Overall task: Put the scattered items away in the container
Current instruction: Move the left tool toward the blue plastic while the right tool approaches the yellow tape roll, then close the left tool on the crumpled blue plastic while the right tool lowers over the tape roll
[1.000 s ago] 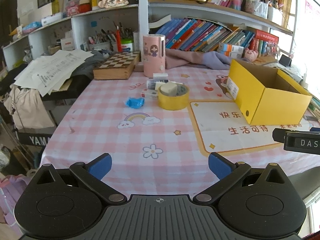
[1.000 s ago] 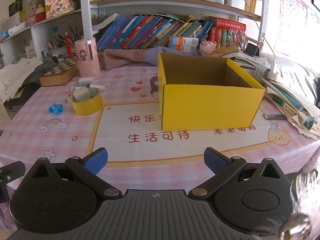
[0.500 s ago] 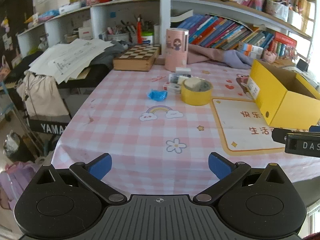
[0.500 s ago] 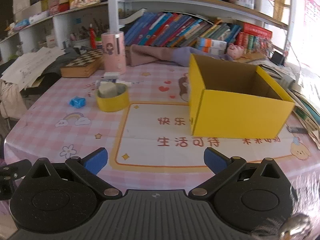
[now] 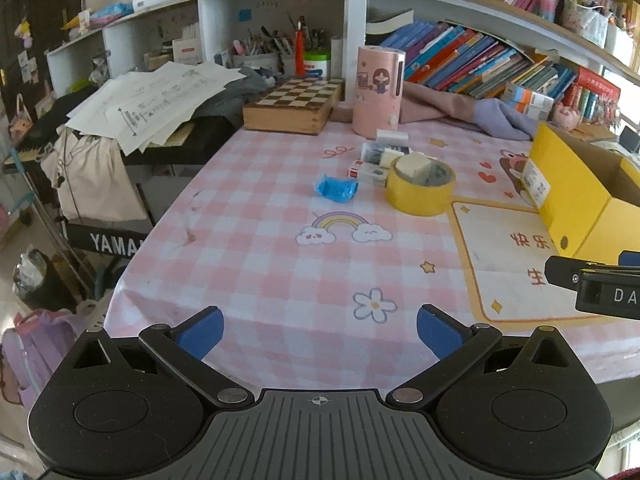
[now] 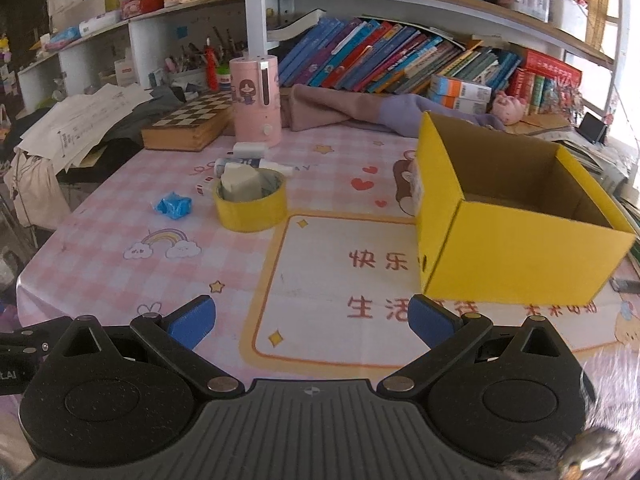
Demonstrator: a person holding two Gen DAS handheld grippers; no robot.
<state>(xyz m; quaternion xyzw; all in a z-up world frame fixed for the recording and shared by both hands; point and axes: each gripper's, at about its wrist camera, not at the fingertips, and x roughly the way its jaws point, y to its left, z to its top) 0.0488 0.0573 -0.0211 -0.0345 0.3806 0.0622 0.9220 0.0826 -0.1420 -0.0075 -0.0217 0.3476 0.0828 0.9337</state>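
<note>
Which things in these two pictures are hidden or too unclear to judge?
- Floor of the yellow box: right wrist view, hidden by its near wall; left wrist view, cut off by the edge.
- Small packets behind the tape roll: both views, print too small, partly covered by the roll.
- Block inside the roll: its underside is hidden.

The counter (image 5: 280, 264) has a pink checked cloth with a rainbow, a flower and stars printed on it. At its far edge lies a wooden chess box (image 5: 294, 106), and just beside it stands a pink cylinder (image 5: 378, 92) with a cartoon girl. Behind the cylinder a pink and purple cloth (image 6: 360, 110) lies along the counter. Above it, a shelf carries a leaning row of books (image 6: 384, 60). To the left, white music sheets (image 5: 160, 98) lie on a Yamaha keyboard (image 5: 108, 240).
</note>
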